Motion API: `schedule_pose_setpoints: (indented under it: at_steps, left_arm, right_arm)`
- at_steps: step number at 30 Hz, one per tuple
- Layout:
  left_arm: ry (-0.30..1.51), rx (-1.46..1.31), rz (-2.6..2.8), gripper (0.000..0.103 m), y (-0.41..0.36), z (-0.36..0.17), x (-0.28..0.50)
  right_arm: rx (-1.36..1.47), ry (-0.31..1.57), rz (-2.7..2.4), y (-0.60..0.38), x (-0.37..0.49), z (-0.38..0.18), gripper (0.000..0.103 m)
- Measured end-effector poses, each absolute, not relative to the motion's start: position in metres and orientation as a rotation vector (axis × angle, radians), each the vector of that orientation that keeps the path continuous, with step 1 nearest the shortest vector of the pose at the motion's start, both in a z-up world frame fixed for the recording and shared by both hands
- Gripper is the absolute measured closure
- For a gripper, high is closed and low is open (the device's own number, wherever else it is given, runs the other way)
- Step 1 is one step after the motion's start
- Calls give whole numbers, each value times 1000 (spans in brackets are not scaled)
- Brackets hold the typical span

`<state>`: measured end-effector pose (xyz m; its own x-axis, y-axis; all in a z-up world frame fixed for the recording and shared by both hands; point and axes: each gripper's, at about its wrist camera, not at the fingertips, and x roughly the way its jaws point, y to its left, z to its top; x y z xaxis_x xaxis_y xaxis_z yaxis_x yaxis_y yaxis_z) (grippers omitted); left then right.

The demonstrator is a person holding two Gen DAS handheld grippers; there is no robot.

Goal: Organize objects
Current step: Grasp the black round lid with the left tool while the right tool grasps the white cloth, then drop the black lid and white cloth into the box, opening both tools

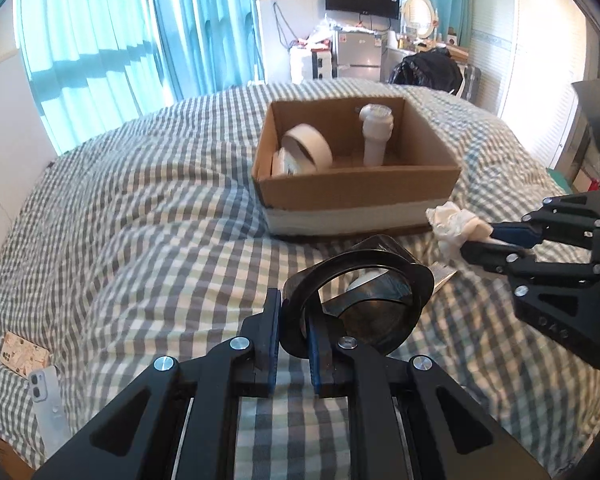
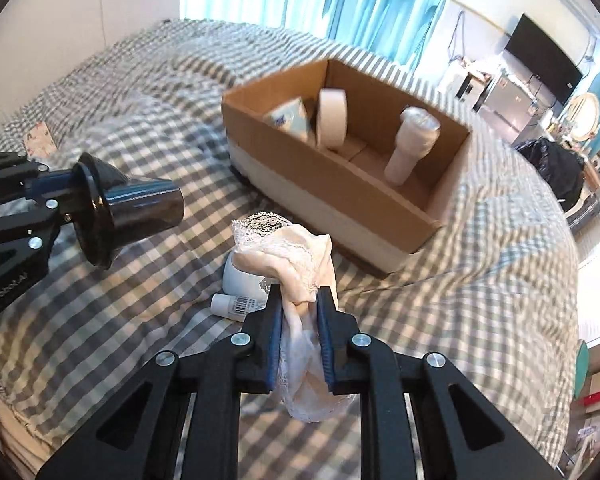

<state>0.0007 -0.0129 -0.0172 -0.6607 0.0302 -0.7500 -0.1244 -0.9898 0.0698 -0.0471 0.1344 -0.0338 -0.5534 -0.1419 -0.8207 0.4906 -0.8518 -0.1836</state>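
My left gripper (image 1: 294,320) is shut on the flange of a black plastic funnel-shaped tube (image 1: 360,300), held above the checked bedspread; it shows at left in the right wrist view (image 2: 132,208). My right gripper (image 2: 299,304) is shut on a cream lace cloth (image 2: 292,256), seen from the left wrist at right (image 1: 456,224). An open cardboard box (image 1: 356,192) sits ahead on the bed, holding a tape roll (image 1: 308,148), a white pipe fitting (image 1: 374,132) and a small printed packet (image 2: 288,116).
A white round jar (image 2: 240,280) and a small white barcoded tube (image 2: 236,304) lie on the bed under the cloth. Two phone cases (image 1: 32,364) lie at the bed's left edge. Blue curtains, a TV and a fridge stand behind.
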Motion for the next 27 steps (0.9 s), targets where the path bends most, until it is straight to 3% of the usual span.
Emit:
schedule_pose_setpoints:
  at_steps: [13,20,27]
  left_arm:
    - [183,-1011,2849,91,3,65,-25]
    - [187,-944,2864,91,9,92,-74]
    - [246,-977,2841,91,18,77,-134]
  right_arm:
    - [988,381,-2537,151,-47,68,87]
    - [955,385,-2528,140,-86,87,87]
    - [971,322,-2533,138,-149,84,87]
